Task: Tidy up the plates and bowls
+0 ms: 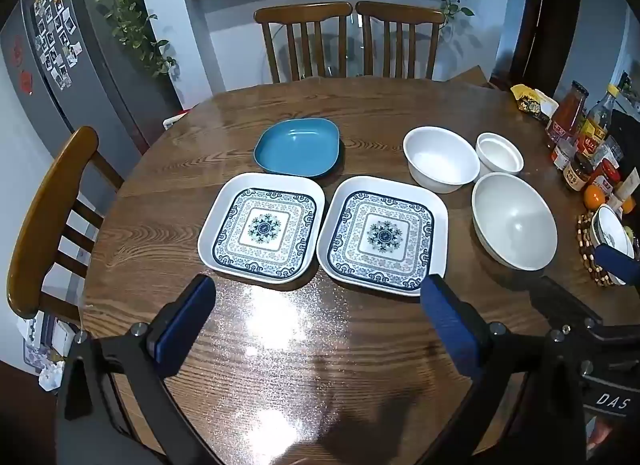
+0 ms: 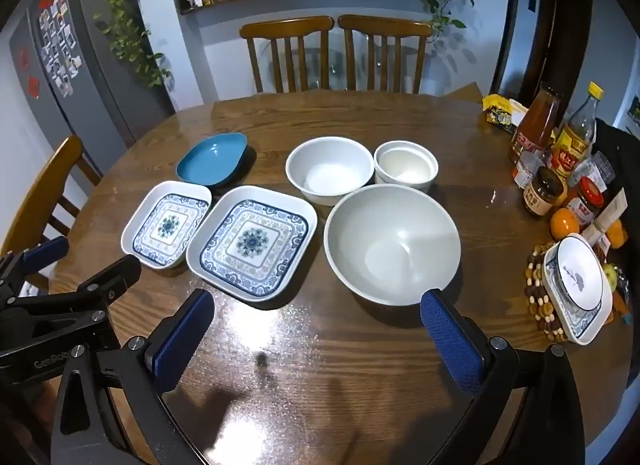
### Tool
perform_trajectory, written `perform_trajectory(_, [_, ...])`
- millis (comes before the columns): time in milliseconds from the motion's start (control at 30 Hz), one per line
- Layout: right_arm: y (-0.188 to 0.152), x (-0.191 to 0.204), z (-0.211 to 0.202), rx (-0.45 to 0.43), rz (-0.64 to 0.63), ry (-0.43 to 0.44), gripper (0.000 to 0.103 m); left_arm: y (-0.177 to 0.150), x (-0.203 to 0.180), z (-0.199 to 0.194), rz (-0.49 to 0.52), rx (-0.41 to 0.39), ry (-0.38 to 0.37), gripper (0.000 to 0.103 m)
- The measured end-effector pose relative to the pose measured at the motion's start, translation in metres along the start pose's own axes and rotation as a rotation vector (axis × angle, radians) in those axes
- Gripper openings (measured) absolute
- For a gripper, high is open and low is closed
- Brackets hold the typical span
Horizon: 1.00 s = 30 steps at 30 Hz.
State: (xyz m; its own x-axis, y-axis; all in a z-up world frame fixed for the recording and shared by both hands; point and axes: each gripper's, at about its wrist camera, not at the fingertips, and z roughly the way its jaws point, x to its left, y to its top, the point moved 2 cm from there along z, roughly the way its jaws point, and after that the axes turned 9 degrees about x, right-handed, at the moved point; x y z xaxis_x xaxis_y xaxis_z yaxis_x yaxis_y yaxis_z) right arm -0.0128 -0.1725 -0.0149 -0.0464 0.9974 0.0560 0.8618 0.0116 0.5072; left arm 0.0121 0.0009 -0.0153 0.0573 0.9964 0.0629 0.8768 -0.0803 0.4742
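Both grippers hang low over the near edge of the worktop (image 1: 360, 113), w/ nothing between their blue pads. The left gripper (image 1: 320, 321) stands wide open, and the right gripper (image 2: 318, 329) is wide open too, side by side w/ the left one. I take the big white bowl (image 2: 392, 241) as landmark. It lies just ahead of the right gripper, a bit to its right side, and the right pad sits close to the bowl's near rim but I cannot tell if it touches. To the left of this bowl, almost touching it, is the nearer patterned plate (image 2: 252, 243), and left of that, edge against edge, the second patterned plate (image 2: 166, 225); in the left wrist view these two lie straight ahead of the left gripper, approx. centered between its pads. Behind the big bowl stand the medium white bowl (image 2: 328, 169) and the small white bowl (image 2: 405, 165), close to each other. The blue dish (image 2: 212, 159) is behind the plates, far left of the landmark. So, in my judgement, the right gripper is nearer to the bowls and the left one nearer to the plates; the plates are square, so no long axis matters, only which rim to pinch. Nothing is stacked yet.
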Motion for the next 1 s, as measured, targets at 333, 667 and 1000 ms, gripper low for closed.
perform_trajectory(333, [0.002,-0.005,-0.003,0.008,0.001,0.003,0.103,0.002,-0.004,0.0,0.009,0.0,-0.002,0.102])
perform_trajectory(667, [0.001,-0.003,-0.01,-0.007,-0.011,0.023,0.103,0.001,0.001,-0.006,-0.002,-0.012,0.014,0.102])
perform_trajectory(1000, [-0.002,-0.002,-0.01,-0.009,-0.013,0.023,0.103,-0.001,0.001,-0.007,-0.01,-0.005,0.018,0.102])
